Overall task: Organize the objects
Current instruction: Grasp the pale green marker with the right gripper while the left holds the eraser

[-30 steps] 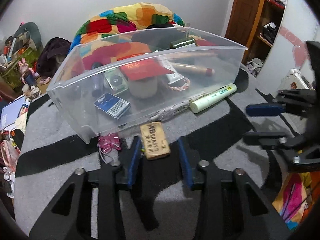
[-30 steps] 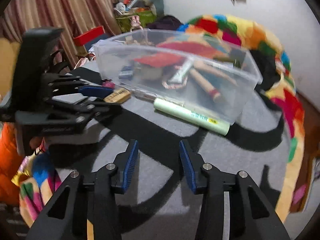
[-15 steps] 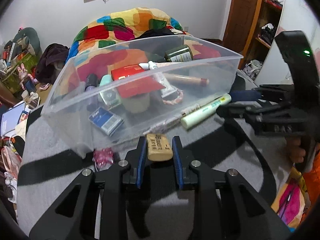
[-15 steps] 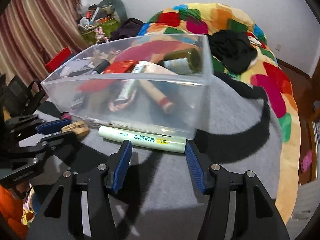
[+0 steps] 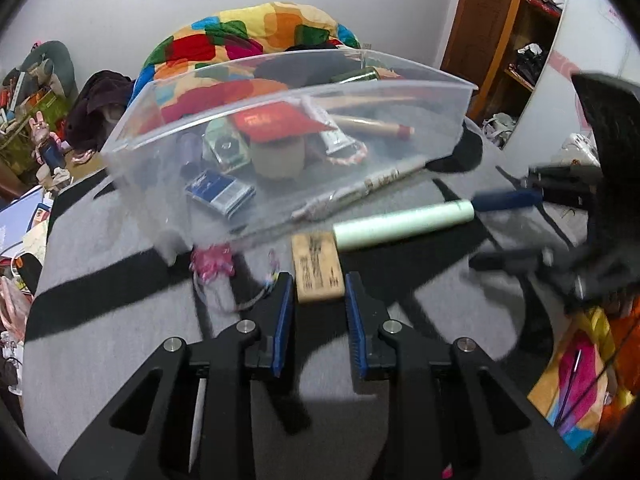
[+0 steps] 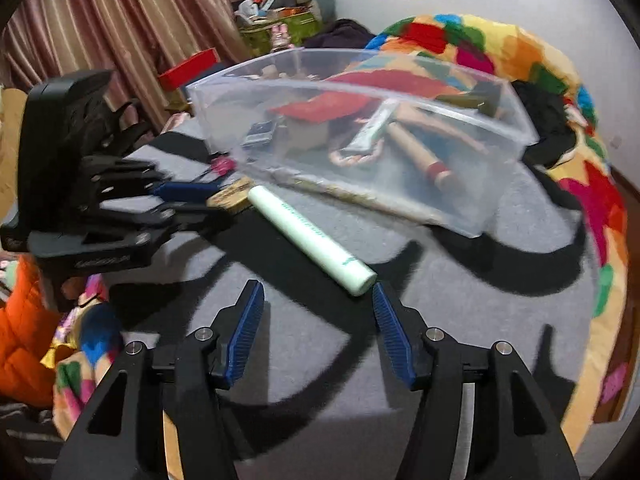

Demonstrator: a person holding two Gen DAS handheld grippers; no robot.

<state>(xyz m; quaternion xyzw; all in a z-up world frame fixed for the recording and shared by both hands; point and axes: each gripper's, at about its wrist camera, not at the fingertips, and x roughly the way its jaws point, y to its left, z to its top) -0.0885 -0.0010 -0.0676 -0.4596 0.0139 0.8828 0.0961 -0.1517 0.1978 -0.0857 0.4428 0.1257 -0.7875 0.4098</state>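
A clear plastic bin (image 5: 420,120) (image 6: 460,208) holds several items: a red packet, a rolling pin, a blue card box, a jar. A tan eraser (image 5: 317,268) (image 6: 231,197) lies on the grey cloth, its near end between the pads of my left gripper (image 5: 318,292), which is shut on it. A pale green tube (image 5: 404,224) (image 6: 312,244) lies in front of the bin. My right gripper (image 6: 318,300) is open, its pads either side of the tube's near end, not touching. A pink hair tie (image 5: 212,262) lies by the bin's corner.
A grey and black cloth (image 5: 120,340) covers the surface. A colourful quilt (image 5: 256,28) is piled behind the bin. Clutter and curtains (image 6: 120,20) stand at the left. The left gripper shows in the right wrist view (image 6: 176,196).
My left gripper closed on the eraser and has drawn it back from the bin. The green tube has swung out from the bin wall. My right gripper has opened wider and moved to its end.
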